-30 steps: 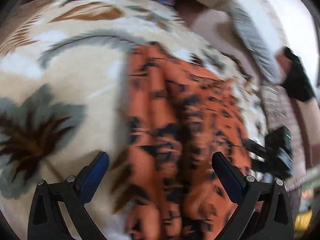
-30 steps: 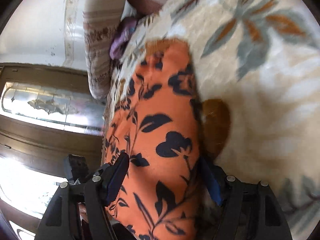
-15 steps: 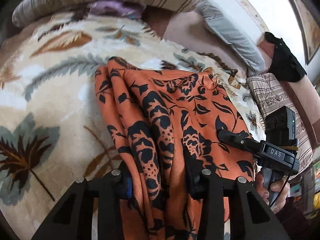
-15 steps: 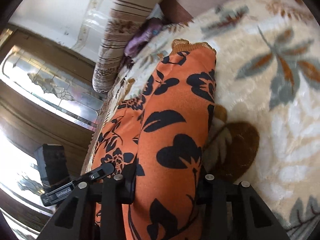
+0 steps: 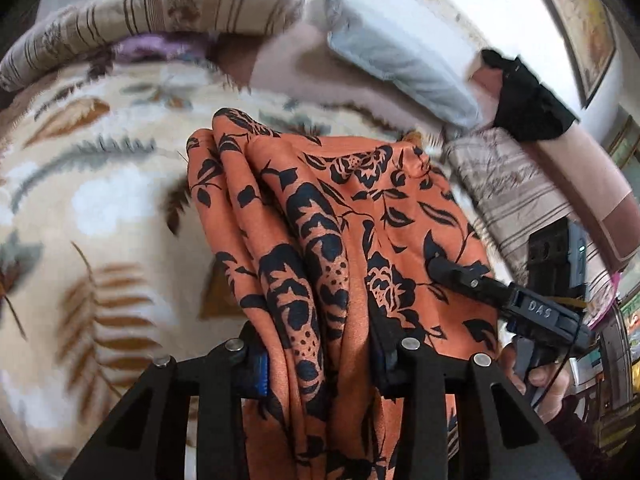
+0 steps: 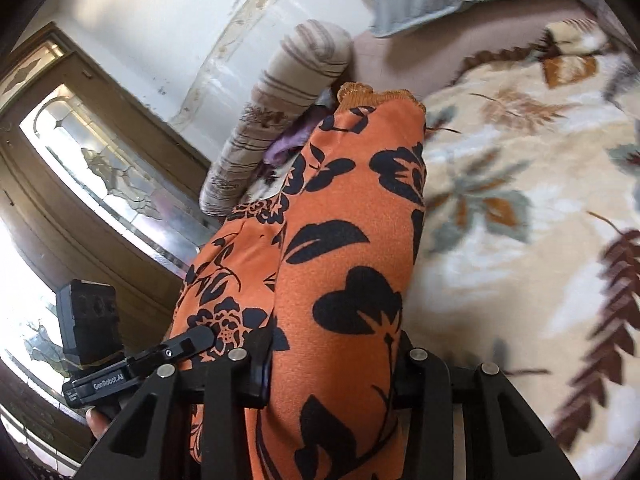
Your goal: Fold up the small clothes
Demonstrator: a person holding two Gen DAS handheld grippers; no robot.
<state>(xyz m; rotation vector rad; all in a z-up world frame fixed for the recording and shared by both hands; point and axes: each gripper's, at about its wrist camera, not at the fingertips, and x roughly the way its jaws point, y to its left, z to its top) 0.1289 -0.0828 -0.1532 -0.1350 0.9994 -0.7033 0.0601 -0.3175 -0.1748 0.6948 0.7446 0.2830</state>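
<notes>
— Where's the garment (image 5: 344, 216)?

— Held up over the leaf-patterned blanket (image 5: 100, 200), bunched in folds, an orange cloth with black flowers.

— And the left gripper (image 5: 320, 356)?

— Fingers pinching a thick gather of it.

— The right gripper (image 6: 332, 364)?

— Clamped on another fold, its frilled hem near the striped cushion (image 6: 280, 120).

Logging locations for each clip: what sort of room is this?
Most likely a home bedroom: a floral blanket covers a bed, with a striped bolster and a grey pillow at its head.
</notes>
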